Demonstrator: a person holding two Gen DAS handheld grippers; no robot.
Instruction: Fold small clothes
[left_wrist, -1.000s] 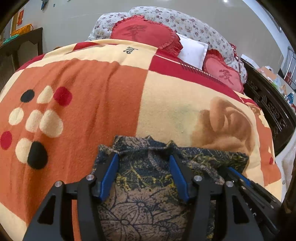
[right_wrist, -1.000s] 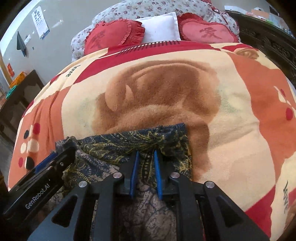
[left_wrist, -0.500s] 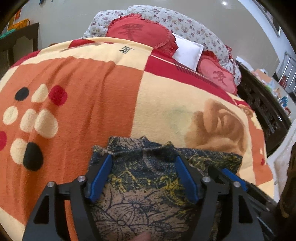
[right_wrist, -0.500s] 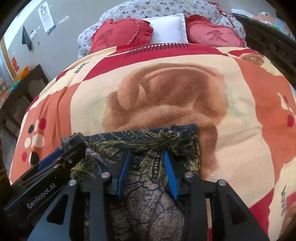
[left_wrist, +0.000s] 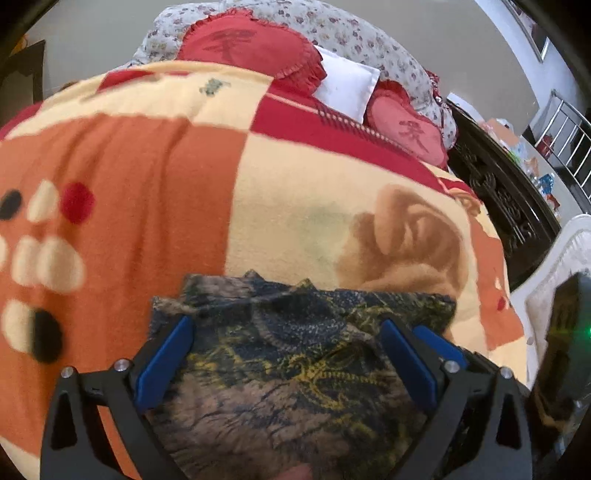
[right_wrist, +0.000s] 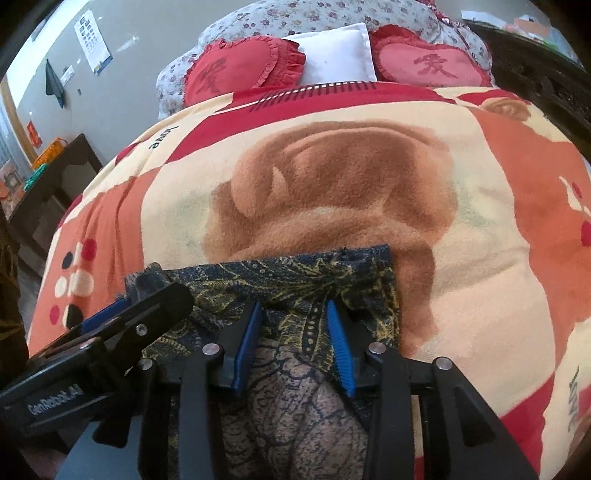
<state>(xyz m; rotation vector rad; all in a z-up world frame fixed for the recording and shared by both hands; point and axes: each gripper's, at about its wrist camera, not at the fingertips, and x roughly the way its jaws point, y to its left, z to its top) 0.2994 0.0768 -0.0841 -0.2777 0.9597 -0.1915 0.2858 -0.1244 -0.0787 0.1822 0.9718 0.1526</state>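
A small dark blue garment with a yellow and grey floral print (left_wrist: 291, 354) lies folded on the patterned blanket, near the bed's front edge; it also shows in the right wrist view (right_wrist: 295, 284). My left gripper (left_wrist: 286, 350) is wide open, its blue pads standing either side of the cloth's left part. My right gripper (right_wrist: 295, 332) is open over the cloth's right part, with fabric lying between the pads. The left gripper's black body (right_wrist: 110, 332) shows at the left of the right wrist view.
The orange, cream and red blanket (left_wrist: 147, 166) covers the bed. Two red heart cushions (right_wrist: 240, 66) and a white pillow (right_wrist: 332, 51) lie at the head. A dark carved bed frame (left_wrist: 498, 192) runs along the right. A dark side table (right_wrist: 44, 184) stands at the left.
Both grippers have opened wider and let go of the cloth's folded edge. Both have drawn back a little towards me while the garment stays flat on the blanket.
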